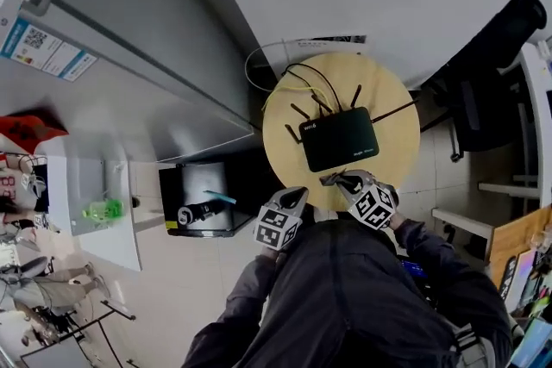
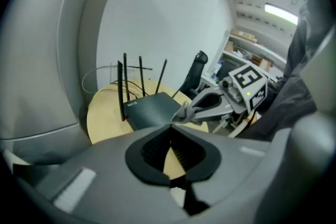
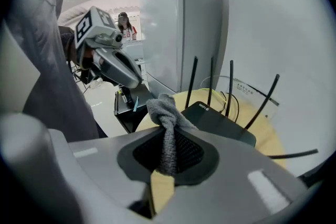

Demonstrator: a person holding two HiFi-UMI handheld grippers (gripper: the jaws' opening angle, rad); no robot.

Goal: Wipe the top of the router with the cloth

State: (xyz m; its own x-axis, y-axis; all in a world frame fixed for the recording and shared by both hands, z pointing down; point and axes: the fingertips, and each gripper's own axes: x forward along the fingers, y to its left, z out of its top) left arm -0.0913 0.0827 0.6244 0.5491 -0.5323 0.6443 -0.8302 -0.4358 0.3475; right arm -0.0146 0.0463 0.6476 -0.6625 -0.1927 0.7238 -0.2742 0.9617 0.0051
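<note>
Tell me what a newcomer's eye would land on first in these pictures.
First, the black router with its upright antennas, sitting in the middle of the round wooden table. Next, the grey cloth pinched in the right gripper, held at the router's near edge. The left gripper hangs beside it, shut and empty.
</note>
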